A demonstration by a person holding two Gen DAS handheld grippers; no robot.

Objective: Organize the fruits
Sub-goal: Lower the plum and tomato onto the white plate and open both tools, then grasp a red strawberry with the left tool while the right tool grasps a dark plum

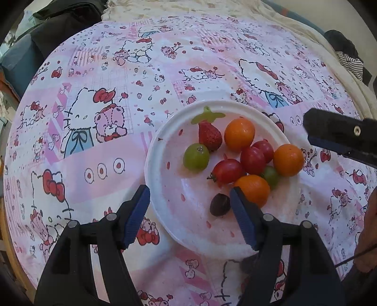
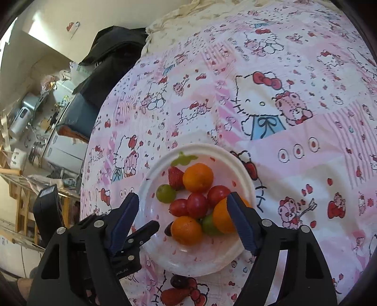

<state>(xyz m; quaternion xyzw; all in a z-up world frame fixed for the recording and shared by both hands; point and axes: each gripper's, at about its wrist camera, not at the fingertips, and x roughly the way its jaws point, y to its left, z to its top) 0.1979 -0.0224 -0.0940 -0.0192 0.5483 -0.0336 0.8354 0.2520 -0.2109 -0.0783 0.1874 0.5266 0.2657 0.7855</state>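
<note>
A white plate [image 1: 162,150] sits on the Hello Kitty tablecloth and holds several fruits: a strawberry [image 1: 209,136], oranges [image 1: 239,133], cherry tomatoes [image 1: 227,170], a green grape [image 1: 196,157] and a dark grape [image 1: 219,204]. My left gripper [image 1: 189,215] is open and empty over the plate's near edge. My right gripper [image 2: 182,220] is open and empty above the same plate [image 2: 235,157], over the fruits. A dark grape [image 2: 179,281] and a strawberry [image 2: 174,295] lie on the cloth just in front of the plate.
The right gripper's finger [image 1: 339,137] shows at the right of the left wrist view. The round table's edge [image 2: 86,164] drops off to the left, with a dark bag [image 2: 110,61] and cluttered shelves [image 2: 33,131] beyond. A cream cloth [image 1: 188,7] lies at the far side.
</note>
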